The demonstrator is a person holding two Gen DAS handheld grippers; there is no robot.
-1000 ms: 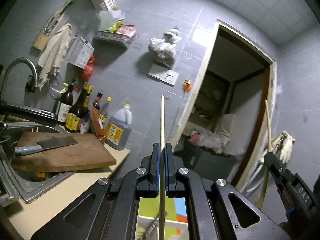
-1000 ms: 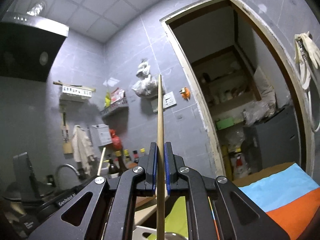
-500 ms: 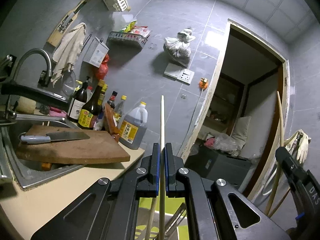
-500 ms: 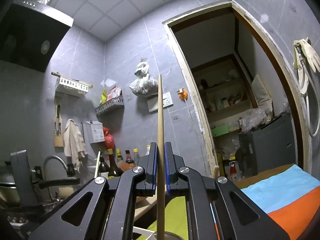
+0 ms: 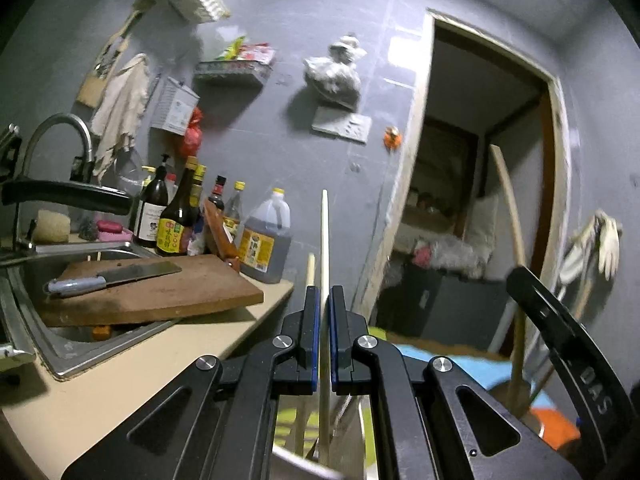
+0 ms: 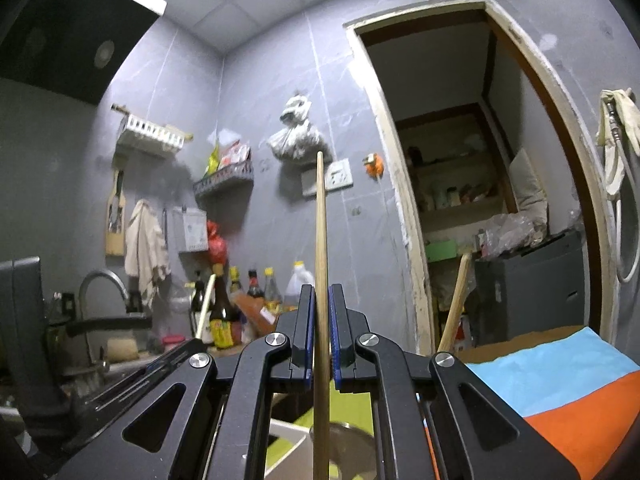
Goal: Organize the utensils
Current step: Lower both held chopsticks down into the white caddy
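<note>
Wooden chopstick (image 5: 325, 240), pale, upright, clenched between the pads of the left claw (image 5: 324, 312); its lower end runs down past a metal rim (image 5: 304, 465) at the near edge, probably a holder, though too little shows to tell. Second chopstick (image 6: 320, 240), darker wood, likewise upright, gripped by the right claw (image 6: 319, 312), its foot just over a round metal rim (image 6: 352, 430) and beside a white box (image 6: 292, 440).

Further sticks: one short end (image 5: 310, 272) just left of the left claw's chopstick, standing loose; another (image 6: 454, 304) leaning to the right in the right view.

Progress, as judged: mid-task. Some sticks appear stowed upright already; both held chopsticks are not yet let go, so two placements at least remain.

Surroundings: beige desk (image 5: 160, 360); coloured mat (image 6: 560, 392) on the right; left, a sink (image 5: 60, 352) bridged by a board (image 5: 160, 292) carrying a cleaver (image 5: 116, 276); bottles (image 5: 180, 220) far against the grey wall; doorway (image 6: 480, 200) to the right.
</note>
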